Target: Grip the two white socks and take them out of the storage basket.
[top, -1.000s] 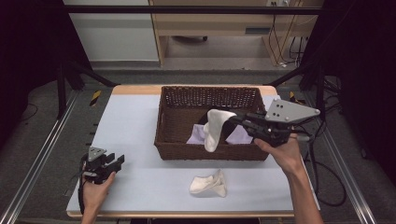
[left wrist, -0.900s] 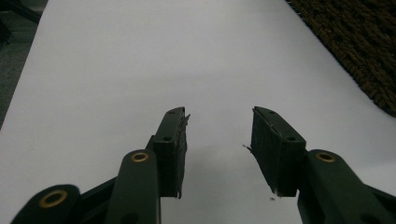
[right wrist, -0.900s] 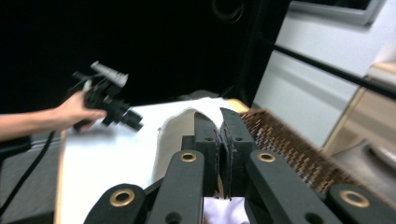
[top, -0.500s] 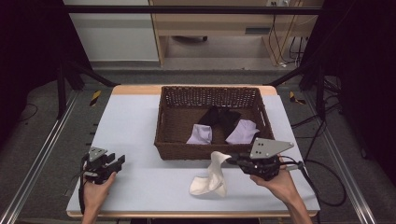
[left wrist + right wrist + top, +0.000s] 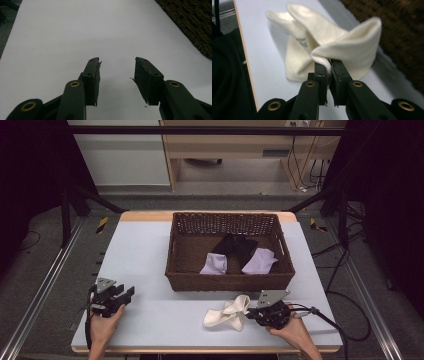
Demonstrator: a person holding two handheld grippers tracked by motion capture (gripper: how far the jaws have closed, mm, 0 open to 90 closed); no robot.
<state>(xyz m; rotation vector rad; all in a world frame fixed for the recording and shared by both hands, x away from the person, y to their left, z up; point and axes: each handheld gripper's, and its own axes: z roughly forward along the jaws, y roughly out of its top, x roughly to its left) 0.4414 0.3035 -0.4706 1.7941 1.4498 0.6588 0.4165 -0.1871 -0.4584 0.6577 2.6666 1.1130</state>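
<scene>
Cream socks lie in a small heap on the table's front edge, right of centre. My right gripper is shut on the edge of one cream sock, which drapes down onto the other one beneath it. At the front left my left gripper rests open near the table surface; the left gripper view has bare table between its fingers. A brown wicker basket stands at mid-table with two lilac socks and a black one inside.
The pale table has free room to the left of the basket. Its front edge runs close beside the cream socks. A cable trails from my right gripper toward the right. Metal rails flank the table.
My right gripper has carried a cream sock out of the basket, down to the front of the table onto the other cream sock. The left gripper has stayed put.
</scene>
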